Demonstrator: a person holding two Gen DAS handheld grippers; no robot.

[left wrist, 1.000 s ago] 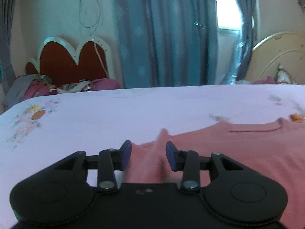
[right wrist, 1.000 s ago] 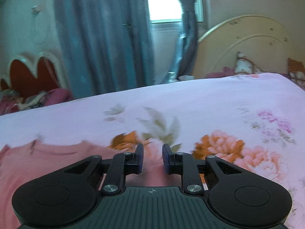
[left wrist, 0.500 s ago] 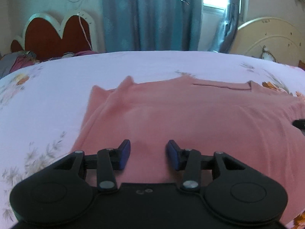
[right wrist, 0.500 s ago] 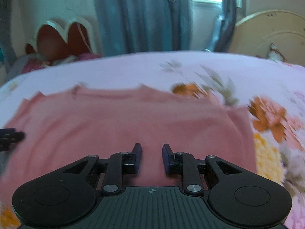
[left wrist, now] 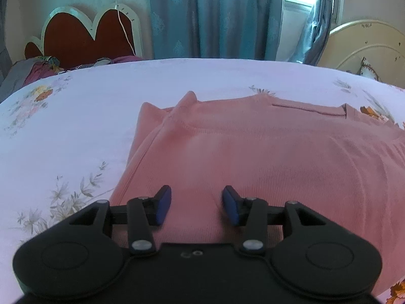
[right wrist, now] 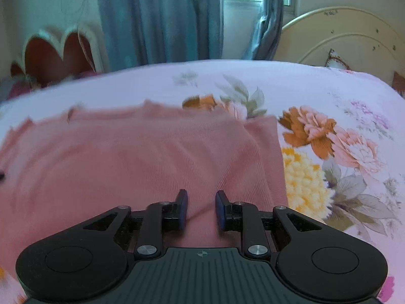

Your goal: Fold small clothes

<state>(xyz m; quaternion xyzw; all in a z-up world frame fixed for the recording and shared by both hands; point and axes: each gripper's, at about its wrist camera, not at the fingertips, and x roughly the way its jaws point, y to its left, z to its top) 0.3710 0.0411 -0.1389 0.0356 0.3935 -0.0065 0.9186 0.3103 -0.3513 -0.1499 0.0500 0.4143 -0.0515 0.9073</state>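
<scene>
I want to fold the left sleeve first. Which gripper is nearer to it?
Left. The left gripper hovers open over the pink shirt near its left edge, the sleeve ahead. The right gripper, open, sits by the opposite edge.

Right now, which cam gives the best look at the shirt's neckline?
Left wrist. The pink shirt's neckline is sharp there, far edge, seam visible, beyond the open left gripper. Right wrist shows the shirt motion-blurred; the neckline can't be made out. Right gripper is also open.
</scene>
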